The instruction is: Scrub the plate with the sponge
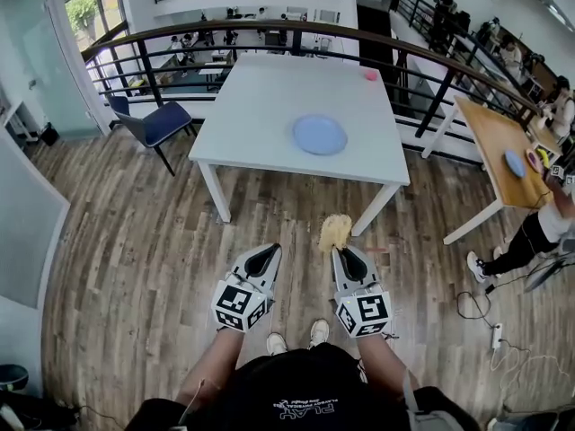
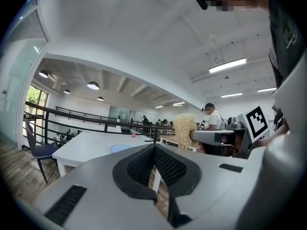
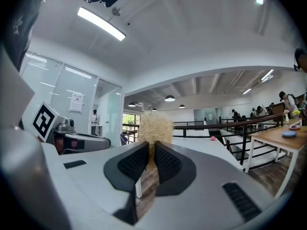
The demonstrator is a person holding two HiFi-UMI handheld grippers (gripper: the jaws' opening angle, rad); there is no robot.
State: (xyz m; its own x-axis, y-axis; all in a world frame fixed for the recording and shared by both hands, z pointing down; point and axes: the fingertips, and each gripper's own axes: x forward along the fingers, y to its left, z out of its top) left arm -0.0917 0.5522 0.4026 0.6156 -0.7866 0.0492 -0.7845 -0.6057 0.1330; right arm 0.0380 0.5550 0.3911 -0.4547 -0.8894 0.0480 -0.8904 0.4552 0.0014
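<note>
Right hand-held gripper (image 3: 149,146) pinches sponge (image 3: 154,126); left hand-held gripper (image 2: 154,148) closed, empty; plate (image 1: 319,135) whole only in head view

The pale blue plate (image 1: 320,135) lies flat, right of the tabletop's (image 1: 252,106) centre. The sponge (image 1: 335,232) (straw-coloured, fibrous) sits pinched in the right gripper (image 3: 151,150).

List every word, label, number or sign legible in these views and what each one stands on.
No text reads clearly enough to quote.
Black shirt: white print, upside down in the head view, too small and blurred to read.
Paper sheet: posted in the background of the right gripper view, too small to read.
Left gripper and right gripper: square black-and-white markers only, no letters or digits.
</note>
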